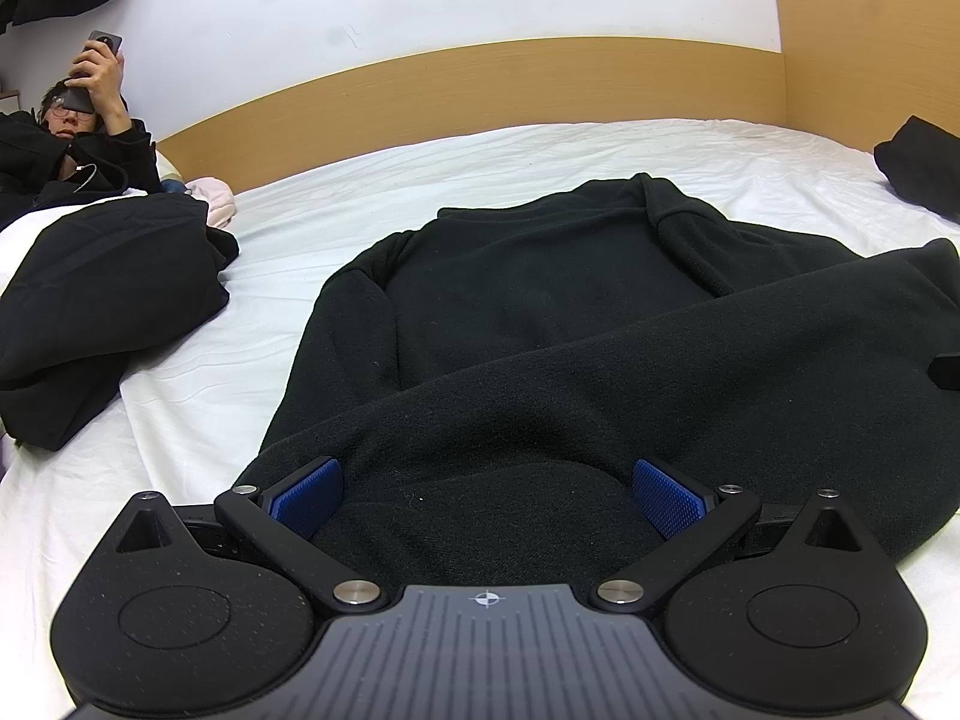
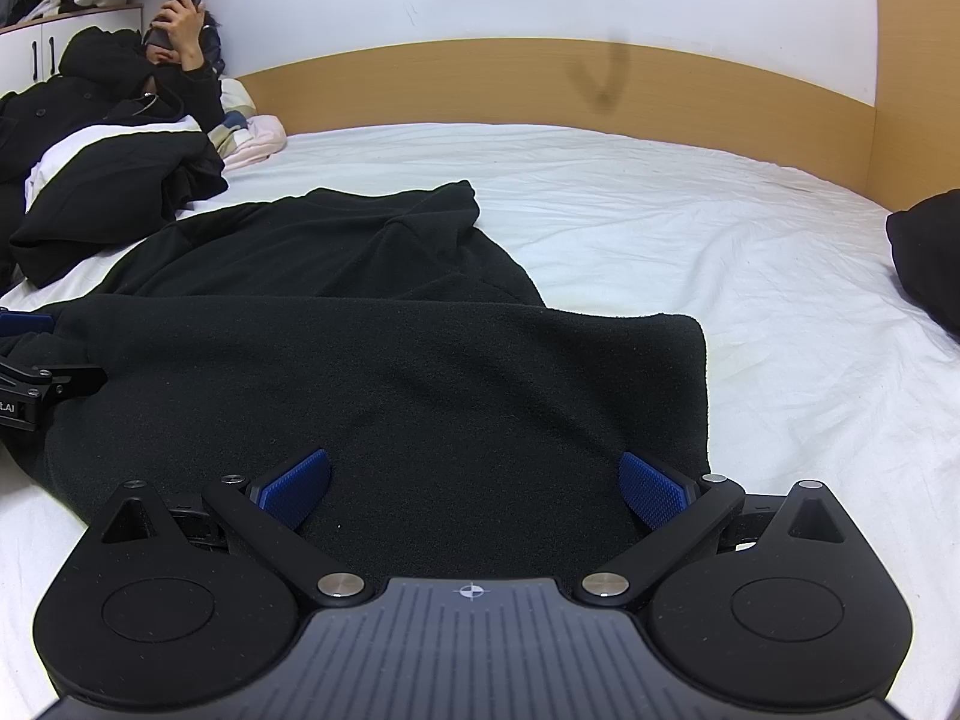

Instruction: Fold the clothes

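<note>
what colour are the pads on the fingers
Blue, textured pads, clearest in the right wrist view.

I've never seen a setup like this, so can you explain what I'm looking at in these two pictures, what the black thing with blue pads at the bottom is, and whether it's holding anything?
There is no robot here. A person holds a two-finger gripper in each hand, and each gripper carries a wide-angle camera looking forward along its fingers. One picture comes from the left gripper, the other from the right gripper. The blue parts are the ridged pads on the fingers.

Both grippers are open, jaws spread wide, with nothing pinched. They sit at the near edge of a black fleece garment spread on a bed with a white sheet; part of it is already folded over.

Another dark garment lies bunched to the left, and a third dark item at the far right. A person reclines at the head of the bed, holding a phone.
</note>
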The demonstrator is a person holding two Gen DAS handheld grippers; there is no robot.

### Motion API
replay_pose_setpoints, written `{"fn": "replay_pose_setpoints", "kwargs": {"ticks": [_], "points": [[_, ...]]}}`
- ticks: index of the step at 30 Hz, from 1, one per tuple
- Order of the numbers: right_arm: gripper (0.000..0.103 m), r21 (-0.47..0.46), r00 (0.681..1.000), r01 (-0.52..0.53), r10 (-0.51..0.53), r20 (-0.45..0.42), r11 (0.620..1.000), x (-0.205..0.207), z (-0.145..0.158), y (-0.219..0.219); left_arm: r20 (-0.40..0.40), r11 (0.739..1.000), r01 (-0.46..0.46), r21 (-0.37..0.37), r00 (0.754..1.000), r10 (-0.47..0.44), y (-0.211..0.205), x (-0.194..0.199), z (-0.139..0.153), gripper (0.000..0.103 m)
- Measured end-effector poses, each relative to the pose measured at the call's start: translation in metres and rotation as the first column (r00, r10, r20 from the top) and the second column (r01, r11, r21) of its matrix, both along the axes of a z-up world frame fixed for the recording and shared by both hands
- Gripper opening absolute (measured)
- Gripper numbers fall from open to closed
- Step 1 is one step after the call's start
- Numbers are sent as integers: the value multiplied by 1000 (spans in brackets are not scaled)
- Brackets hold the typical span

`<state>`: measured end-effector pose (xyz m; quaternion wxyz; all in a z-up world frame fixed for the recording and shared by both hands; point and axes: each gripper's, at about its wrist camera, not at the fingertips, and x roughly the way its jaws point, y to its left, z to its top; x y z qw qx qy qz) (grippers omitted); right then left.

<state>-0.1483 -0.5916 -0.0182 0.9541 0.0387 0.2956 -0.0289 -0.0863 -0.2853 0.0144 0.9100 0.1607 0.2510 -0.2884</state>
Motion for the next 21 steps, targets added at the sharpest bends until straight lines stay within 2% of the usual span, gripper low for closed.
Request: {"fn": "replay_pose_setpoints", "kwargs": {"ticks": [21], "points": [[103, 0, 1000, -1, 1, 0, 1000, 1, 0, -1, 2, 1000, 1, -1, 1000, -1, 1, 0, 0, 103]]}}
